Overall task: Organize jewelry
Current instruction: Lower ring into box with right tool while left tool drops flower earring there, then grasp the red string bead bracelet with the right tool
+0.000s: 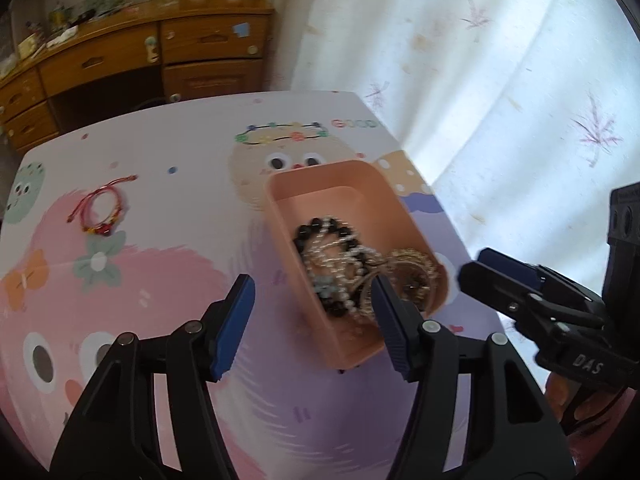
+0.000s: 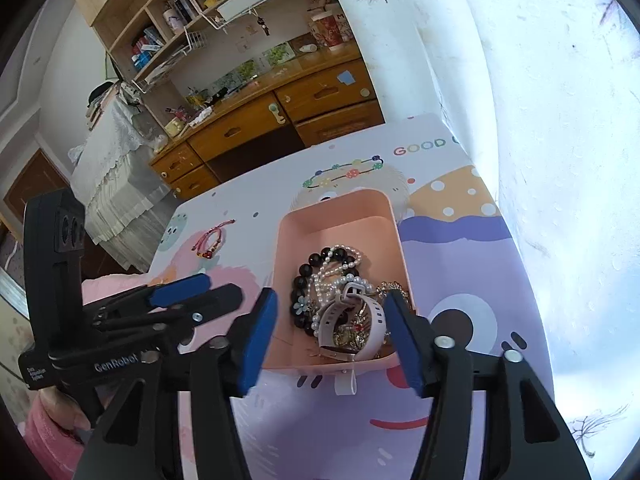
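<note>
A pink rectangular box [image 1: 316, 188] [image 2: 340, 212] stands on the cartoon-print table. It holds a heap of jewelry [image 1: 344, 264]: black and pearl bead bracelets [image 2: 332, 276], gold pieces, and a white watch [image 2: 360, 328]. A red string bracelet [image 1: 100, 210] [image 2: 210, 240] lies on the table to the left of the box. My left gripper [image 1: 312, 324] is open and empty above the box's near left wall. My right gripper [image 2: 332, 336] is open and empty over the box's near end. Each gripper shows in the other's view, the right [image 1: 504, 276] and the left [image 2: 192, 292].
The table [image 1: 160, 152] ends at a white flowered curtain [image 1: 500, 100] on the right. A wooden desk with drawers [image 2: 280, 116] and shelves stands behind the table's far edge. A pink-sleeved hand [image 2: 52, 432] holds the left gripper.
</note>
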`<state>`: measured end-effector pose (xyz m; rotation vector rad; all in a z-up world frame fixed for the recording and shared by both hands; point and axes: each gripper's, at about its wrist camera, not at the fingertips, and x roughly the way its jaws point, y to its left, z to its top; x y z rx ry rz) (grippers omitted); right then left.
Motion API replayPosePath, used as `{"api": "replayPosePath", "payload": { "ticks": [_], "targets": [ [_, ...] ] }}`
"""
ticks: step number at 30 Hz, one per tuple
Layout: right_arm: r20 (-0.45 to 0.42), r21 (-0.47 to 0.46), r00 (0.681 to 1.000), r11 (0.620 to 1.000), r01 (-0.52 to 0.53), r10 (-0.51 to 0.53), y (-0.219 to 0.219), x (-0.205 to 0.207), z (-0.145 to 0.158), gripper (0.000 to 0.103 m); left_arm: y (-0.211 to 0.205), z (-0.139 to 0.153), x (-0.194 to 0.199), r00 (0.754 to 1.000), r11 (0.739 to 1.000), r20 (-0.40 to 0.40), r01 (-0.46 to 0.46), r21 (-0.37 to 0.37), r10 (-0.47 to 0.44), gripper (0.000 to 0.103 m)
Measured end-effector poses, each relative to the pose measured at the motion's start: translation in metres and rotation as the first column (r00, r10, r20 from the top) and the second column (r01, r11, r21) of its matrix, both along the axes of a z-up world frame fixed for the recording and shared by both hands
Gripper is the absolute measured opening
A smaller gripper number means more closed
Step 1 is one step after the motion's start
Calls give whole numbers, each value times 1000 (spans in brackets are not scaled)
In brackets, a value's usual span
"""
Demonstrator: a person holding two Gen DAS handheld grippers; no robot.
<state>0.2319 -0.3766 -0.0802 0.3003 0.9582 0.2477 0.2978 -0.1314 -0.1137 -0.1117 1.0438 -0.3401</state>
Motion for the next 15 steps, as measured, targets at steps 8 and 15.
{"api": "replayPosePath", "payload": {
  "ticks": [8,15],
  "targets": [
    [-38,96,999,995,31,-28,25,22,-9,92,66,-21,19,979,960,-43,-189,205,201,61],
    [-66,141,998,990,17,-8,83,65,-14,94,142,-36,26,899,871,-90,-383,308,428,61]
  ]
}}
